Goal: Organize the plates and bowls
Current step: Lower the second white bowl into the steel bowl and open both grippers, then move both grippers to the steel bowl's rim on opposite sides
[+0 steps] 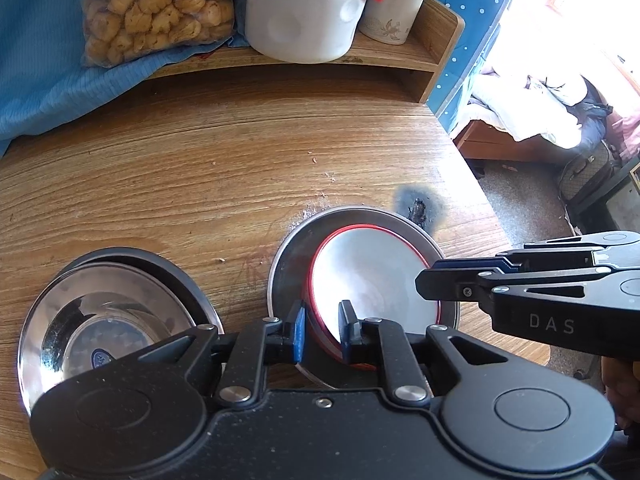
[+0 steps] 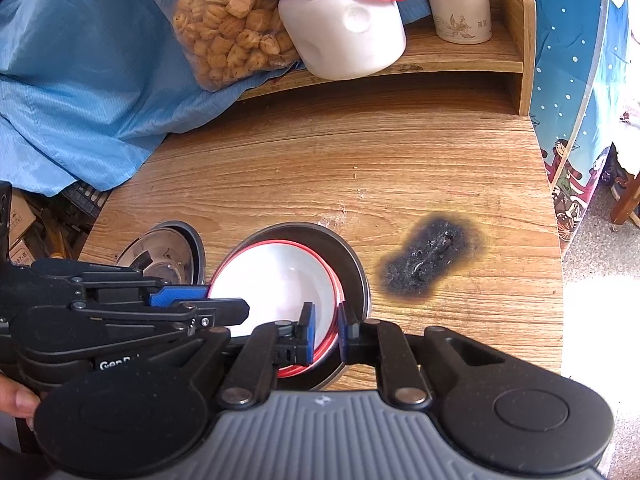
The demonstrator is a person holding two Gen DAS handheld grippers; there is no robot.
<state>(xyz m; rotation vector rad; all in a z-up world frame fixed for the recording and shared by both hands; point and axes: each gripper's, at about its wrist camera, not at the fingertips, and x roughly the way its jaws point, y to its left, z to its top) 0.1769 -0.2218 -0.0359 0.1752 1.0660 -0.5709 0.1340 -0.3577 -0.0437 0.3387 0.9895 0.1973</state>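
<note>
Both grippers clamp the red-rimmed bowl at its rim: the left gripper, the right gripper. The bowl sits in a steel plate on the table.

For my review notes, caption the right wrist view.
Both grippers straddle the red-rimmed white bowl's rim inside a steel plate.

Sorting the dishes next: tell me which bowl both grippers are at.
The white bowl with the red rim, sitting in the metal plate. Both grippers straddle its rim; the shiny steel bowl beside it is untouched.
</note>
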